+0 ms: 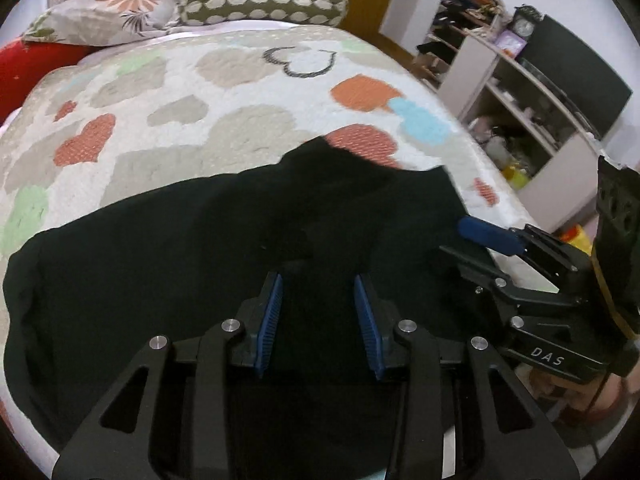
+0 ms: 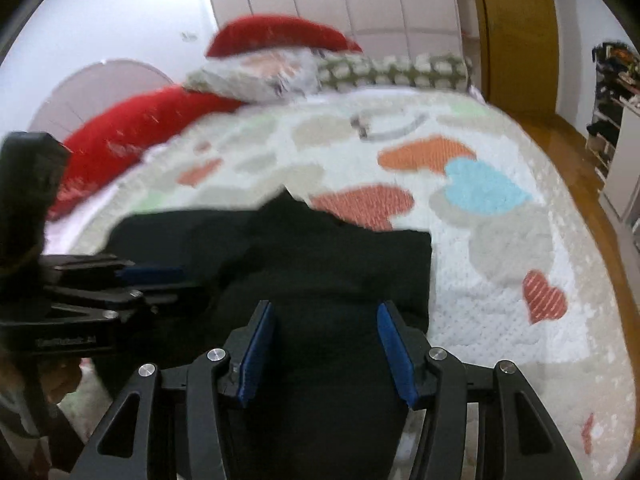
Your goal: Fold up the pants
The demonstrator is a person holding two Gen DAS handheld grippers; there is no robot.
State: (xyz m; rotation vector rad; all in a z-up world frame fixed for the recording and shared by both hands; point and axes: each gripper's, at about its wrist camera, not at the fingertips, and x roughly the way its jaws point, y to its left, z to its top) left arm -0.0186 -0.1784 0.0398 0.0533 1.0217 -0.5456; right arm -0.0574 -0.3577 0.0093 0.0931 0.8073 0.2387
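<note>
Black pants (image 1: 224,240) lie spread on the heart-patterned bed cover (image 1: 240,80), near the bed's front edge. My left gripper (image 1: 319,284) is open, its blue pads (image 1: 272,320) apart just above the black cloth. My right gripper (image 2: 326,316) is open too, over the right part of the pants (image 2: 320,264). The right gripper also shows in the left wrist view (image 1: 480,236), at the pants' right edge. The left gripper shows in the right wrist view (image 2: 160,276), at the left. Neither pair of jaws visibly holds cloth.
Pillows (image 1: 120,12) and a red quilt (image 2: 132,128) lie at the head of the bed. A cluttered white shelf (image 1: 520,92) stands right of the bed, with wooden floor (image 2: 560,148) and a door (image 2: 516,32) beyond.
</note>
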